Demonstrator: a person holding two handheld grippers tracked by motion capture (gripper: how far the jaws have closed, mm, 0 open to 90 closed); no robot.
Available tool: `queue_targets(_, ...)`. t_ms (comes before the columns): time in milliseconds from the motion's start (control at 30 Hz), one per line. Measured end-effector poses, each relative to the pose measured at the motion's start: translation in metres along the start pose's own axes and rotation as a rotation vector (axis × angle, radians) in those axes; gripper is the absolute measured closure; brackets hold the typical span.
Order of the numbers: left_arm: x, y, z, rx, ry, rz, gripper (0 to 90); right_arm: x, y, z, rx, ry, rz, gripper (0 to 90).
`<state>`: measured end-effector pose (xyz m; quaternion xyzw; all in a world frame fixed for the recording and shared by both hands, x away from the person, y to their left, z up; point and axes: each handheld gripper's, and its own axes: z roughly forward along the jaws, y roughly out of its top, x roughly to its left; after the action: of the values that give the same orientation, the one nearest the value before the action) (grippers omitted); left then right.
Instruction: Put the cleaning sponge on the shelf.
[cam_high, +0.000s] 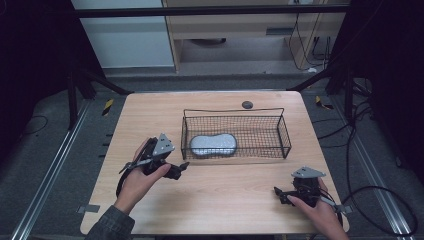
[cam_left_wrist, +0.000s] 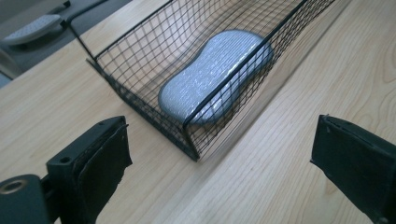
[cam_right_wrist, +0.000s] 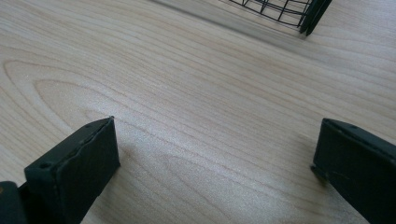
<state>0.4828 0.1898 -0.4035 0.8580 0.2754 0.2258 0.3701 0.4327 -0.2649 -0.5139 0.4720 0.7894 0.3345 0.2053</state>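
1. One sponge (cam_high: 213, 145) already lies in the basket (cam_high: 280, 131), at its left end, so the placing looks done.
2. Left gripper (cam_high: 184, 165) sits just outside the basket's near-left corner, jaws apart and empty.
3. Right gripper (cam_high: 276, 193) rests near the table (cam_high: 220, 200) edge, jaws wide, empty.
4. Nothing else looks left to load.

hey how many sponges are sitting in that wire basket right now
1. A single grey sponge lies flat on the floor of the black wire basket, in its left end, nearest the left gripper. The mesh hides nothing else.
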Motion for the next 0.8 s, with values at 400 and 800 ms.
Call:
queue_targets(400, 0.009, -0.024, 0.000, 0.056, 0.016, -0.022, 3.6, 0.000, 0.000, 0.000, 0.000, 0.000, 0.000, 0.3)
queue_targets(800, 0.030, -0.060, 0.012, 0.137, 0.055, -0.108, 3.8, 0.000, 0.000, 0.000, 0.000, 0.000, 0.000, 0.3)
